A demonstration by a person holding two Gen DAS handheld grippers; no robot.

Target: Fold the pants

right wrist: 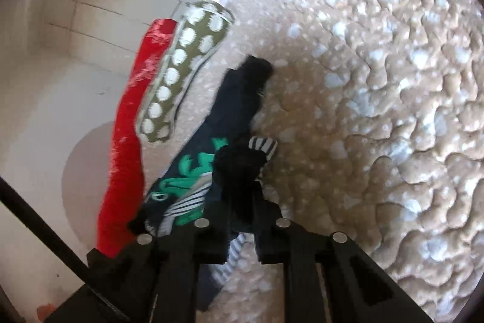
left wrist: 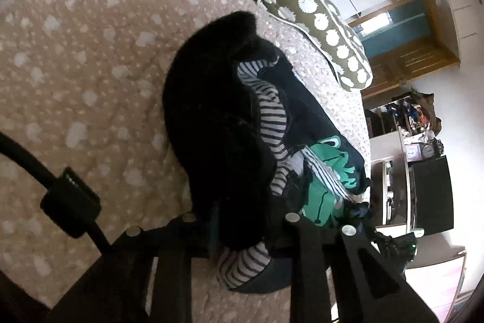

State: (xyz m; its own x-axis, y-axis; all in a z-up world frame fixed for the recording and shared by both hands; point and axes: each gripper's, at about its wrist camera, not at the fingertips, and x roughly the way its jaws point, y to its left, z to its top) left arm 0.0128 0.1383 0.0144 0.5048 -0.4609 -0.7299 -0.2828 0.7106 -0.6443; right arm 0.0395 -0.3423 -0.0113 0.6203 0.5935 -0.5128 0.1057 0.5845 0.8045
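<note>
Black pants [left wrist: 217, 123] bunched on the bed's beige spotted quilt [left wrist: 78, 74], atop striped and green-printed clothes [left wrist: 320, 196]. Left tongs [left wrist: 242, 235] clamped on the black fabric's near edge. Right tongs [right wrist: 240, 220] pinched onto a fold of the same dark pile. Olive dotted pillow [right wrist: 184, 65] beyond, red cloth [right wrist: 130, 147] beside it.

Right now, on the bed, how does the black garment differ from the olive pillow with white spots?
The black garment is plain, dark and bunched in a heap among striped and green clothes; the olive pillow is patterned with white spots and piped in white. The black garment sits right at the fingers; the olive pillow lies farther off, by the bed's edge, untouched. Both rest on the beige speckled bedspread.
</note>
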